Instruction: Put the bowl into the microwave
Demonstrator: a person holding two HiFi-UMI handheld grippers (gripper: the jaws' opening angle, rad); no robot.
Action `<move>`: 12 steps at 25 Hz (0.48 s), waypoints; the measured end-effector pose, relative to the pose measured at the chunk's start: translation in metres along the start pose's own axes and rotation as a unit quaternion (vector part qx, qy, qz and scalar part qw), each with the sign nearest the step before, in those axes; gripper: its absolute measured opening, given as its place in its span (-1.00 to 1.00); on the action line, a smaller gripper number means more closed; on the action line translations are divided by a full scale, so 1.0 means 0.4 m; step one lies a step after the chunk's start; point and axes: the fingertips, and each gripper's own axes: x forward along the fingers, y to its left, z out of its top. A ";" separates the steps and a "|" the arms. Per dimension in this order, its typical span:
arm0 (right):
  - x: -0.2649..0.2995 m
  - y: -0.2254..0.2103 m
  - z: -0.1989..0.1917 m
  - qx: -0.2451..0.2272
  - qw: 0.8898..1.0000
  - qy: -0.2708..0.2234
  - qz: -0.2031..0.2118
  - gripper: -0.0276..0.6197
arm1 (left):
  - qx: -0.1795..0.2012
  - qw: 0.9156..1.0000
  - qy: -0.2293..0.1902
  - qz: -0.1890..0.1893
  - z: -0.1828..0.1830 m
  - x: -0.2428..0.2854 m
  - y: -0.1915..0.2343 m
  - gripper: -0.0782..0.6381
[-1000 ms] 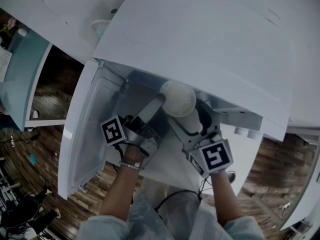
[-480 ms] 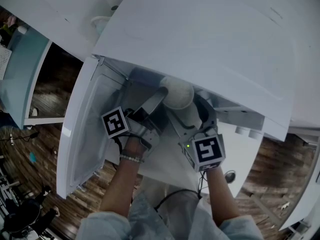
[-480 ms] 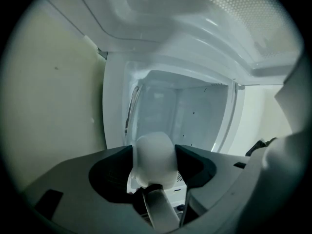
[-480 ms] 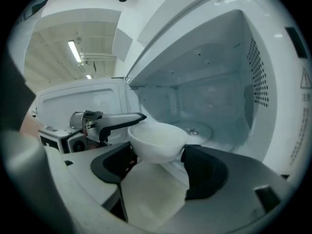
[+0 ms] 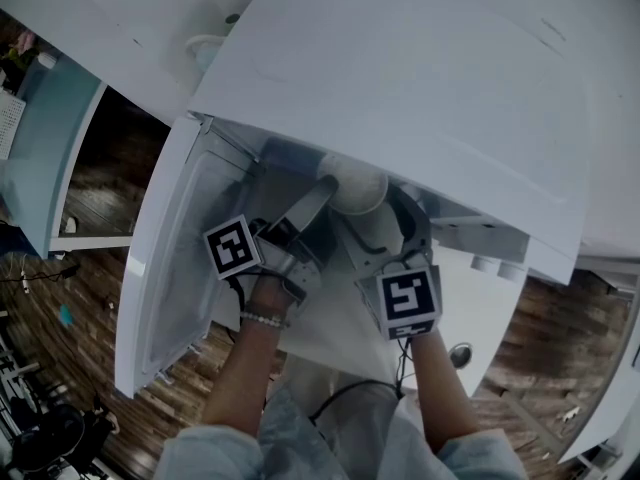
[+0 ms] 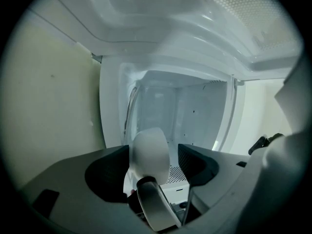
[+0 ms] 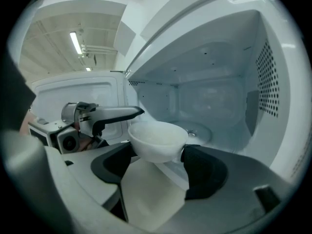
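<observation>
Your right gripper [image 7: 158,162] has its jaws closed on the bowl [image 5: 356,186], one pad on each side of the bowl below the rim. The bowl sits upright at the mouth of the microwave [image 5: 400,88], partly under the front edge of its top. In the right gripper view it is in front of the turntable [image 7: 199,130] and not on it. The door [image 5: 170,258] stands swung out to your left.

Your left gripper [image 6: 153,155] comes in level from the door side and its jaws have just been opening, so they now stand wide. Its own view shows the bowl edge-on between them, close against one pad with a clear gap to the other, so they do not grip it. One left finger [image 7: 122,113] reaches to just beside the bowl's rim
</observation>
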 end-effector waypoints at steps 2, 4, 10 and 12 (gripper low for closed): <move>0.006 -0.002 0.000 0.000 1.000 0.003 -0.005 0.16 | -0.003 1.000 -0.004 -0.002 0.002 -0.005 -0.002 0.08; 0.012 -0.013 -0.003 -0.004 1.000 0.008 -0.015 0.16 | -0.004 1.000 -0.002 -0.006 -0.003 -0.011 -0.006 0.08; 0.040 -0.056 0.003 -0.012 0.999 0.015 -0.038 0.15 | 0.008 1.000 0.011 0.005 -0.017 -0.026 -0.003 0.04; 0.046 -0.067 0.007 -0.014 0.999 0.016 -0.047 0.15 | 0.007 1.000 0.012 0.005 -0.024 -0.032 -0.004 0.04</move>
